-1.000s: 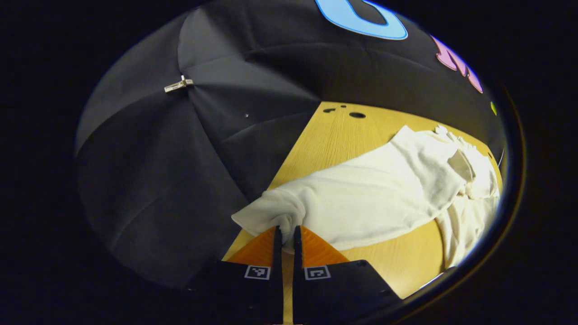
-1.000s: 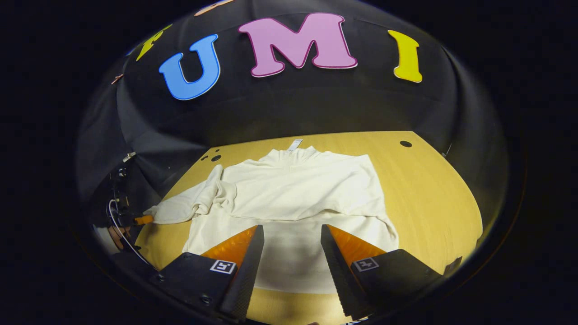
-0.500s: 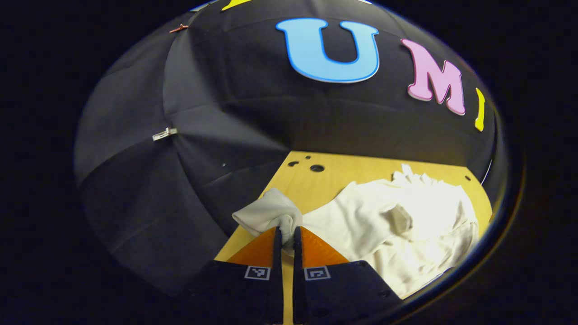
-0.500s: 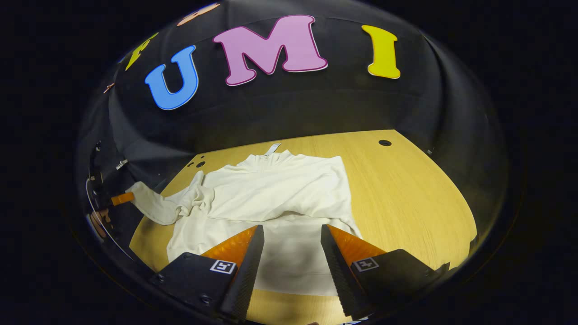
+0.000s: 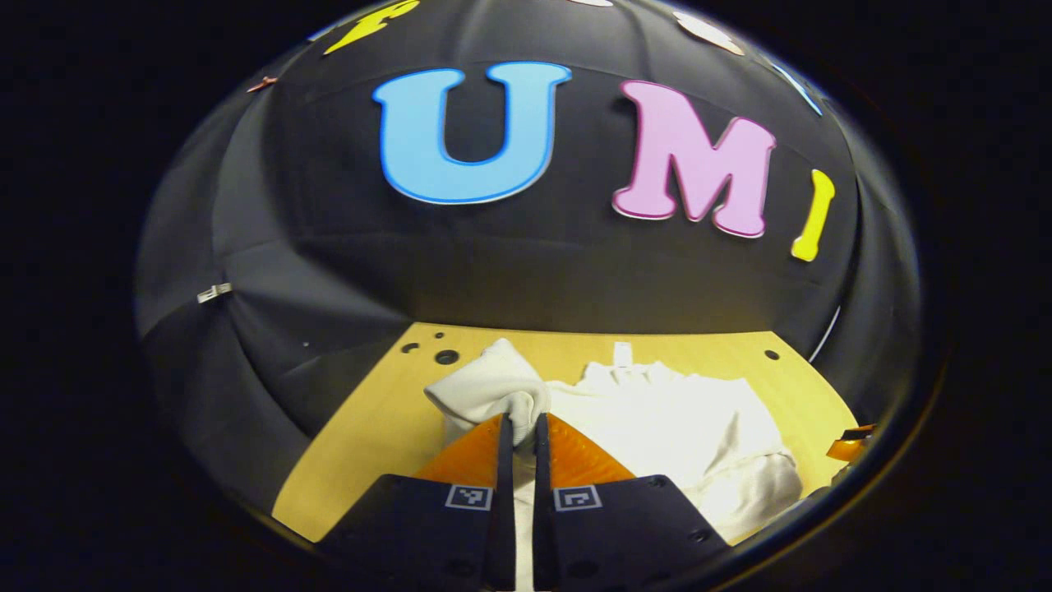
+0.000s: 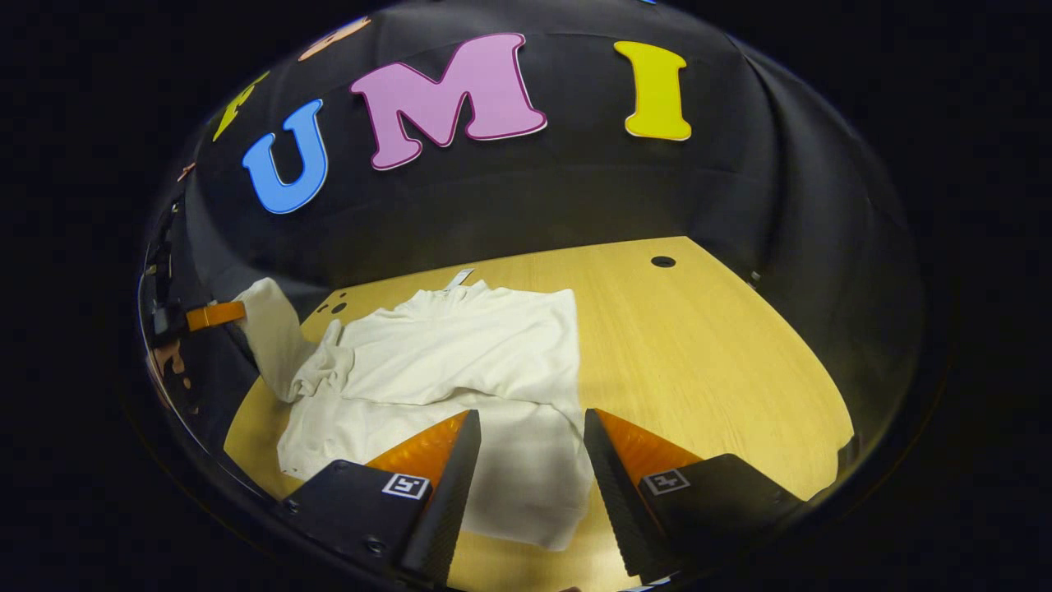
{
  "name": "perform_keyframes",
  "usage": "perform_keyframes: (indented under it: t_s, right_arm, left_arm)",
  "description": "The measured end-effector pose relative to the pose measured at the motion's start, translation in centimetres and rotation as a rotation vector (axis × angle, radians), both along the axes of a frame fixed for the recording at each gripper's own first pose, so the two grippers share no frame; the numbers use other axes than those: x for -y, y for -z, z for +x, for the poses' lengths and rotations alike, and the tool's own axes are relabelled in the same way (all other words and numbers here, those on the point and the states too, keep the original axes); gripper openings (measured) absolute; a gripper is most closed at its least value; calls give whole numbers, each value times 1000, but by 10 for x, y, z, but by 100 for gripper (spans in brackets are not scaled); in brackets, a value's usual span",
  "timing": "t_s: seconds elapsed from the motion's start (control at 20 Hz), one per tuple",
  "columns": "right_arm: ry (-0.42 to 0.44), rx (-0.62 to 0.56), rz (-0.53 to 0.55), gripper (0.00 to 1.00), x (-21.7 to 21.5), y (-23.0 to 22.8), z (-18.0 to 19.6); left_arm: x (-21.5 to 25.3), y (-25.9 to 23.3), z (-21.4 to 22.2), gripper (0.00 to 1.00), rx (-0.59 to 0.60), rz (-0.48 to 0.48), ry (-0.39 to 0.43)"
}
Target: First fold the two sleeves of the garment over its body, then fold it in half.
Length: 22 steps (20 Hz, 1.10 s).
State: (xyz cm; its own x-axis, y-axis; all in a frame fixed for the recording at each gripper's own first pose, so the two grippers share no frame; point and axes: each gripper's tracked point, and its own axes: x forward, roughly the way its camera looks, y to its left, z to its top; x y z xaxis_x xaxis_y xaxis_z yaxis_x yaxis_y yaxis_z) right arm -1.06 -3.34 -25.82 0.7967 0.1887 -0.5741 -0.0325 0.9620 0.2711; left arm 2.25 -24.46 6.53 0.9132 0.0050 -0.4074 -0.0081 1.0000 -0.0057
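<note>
A cream long-sleeved garment lies spread on the wooden table, collar toward the far wall. One sleeve lies folded across its body. My left gripper is shut on the cuff of the other sleeve, holding it lifted above the table's left part. In the right gripper view that sleeve hangs raised from the left gripper. My right gripper hovers open above the garment's lower hem with nothing between its fingers. It also peeks in at the left gripper view's right edge.
Round holes pierce the table at its far left and far right. A small label sticks out at the collar. Bare wood lies right of the garment. A hand shows behind the left gripper.
My left gripper has lifted the sleeve cuff off the table and swung it inward toward the garment's body. The right gripper stayed open over the hem and drifted slightly right.
</note>
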Motion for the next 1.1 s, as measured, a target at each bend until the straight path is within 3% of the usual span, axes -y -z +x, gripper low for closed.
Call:
perform_keyframes:
  t_s: [0.45,1.1]
  right_arm:
    - [-9,-30,12,79,43,18,-1]
    - [9,-69,32,79,88,42,-2]
  left_arm:
    - [114,33,22,13,-45,-14,80]
    - [234,115,46,13,-133,27,229]
